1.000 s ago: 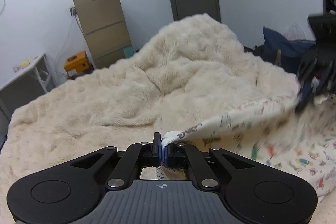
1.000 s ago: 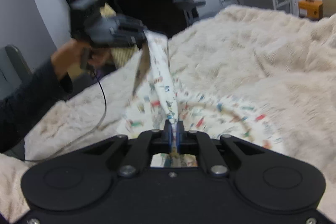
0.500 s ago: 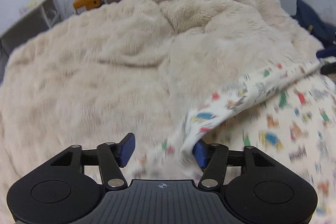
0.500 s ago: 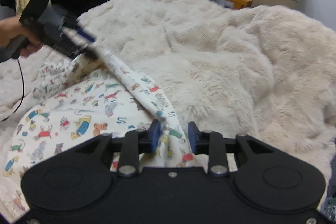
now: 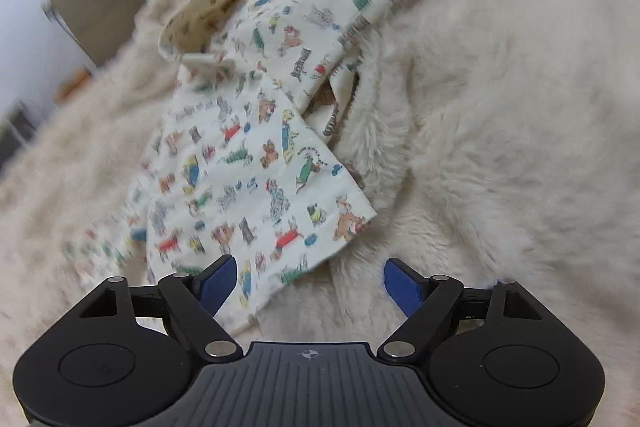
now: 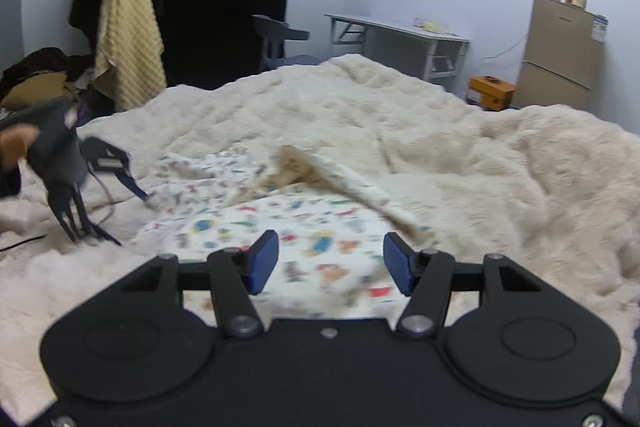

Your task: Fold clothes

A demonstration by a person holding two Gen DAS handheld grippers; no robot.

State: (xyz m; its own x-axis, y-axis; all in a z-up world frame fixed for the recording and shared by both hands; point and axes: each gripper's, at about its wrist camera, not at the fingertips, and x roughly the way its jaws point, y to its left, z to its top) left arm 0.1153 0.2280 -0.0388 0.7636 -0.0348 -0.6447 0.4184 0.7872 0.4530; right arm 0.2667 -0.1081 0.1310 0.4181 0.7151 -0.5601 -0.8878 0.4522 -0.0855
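Both let go! The left gripper [image 5: 308, 281] and right gripper [image 6: 330, 265] stand apart, empty, their jaws just released; the cream cartoon-print cotton garment [image 5: 256, 147] drops onto the fluffy cream blanket [image 5: 500, 107] just ahead, ready for regripping.

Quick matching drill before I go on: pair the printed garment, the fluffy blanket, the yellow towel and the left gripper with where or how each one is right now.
Things:
1. printed garment
2. fluffy blanket
3. yellow towel
4. left gripper

States:
A. hanging by the dark clothes
B. jaws apart, gripping nothing
C. lying loose on the blanket
D. spread over the bed

Pairs: 1-C, 2-D, 3-A, 4-B
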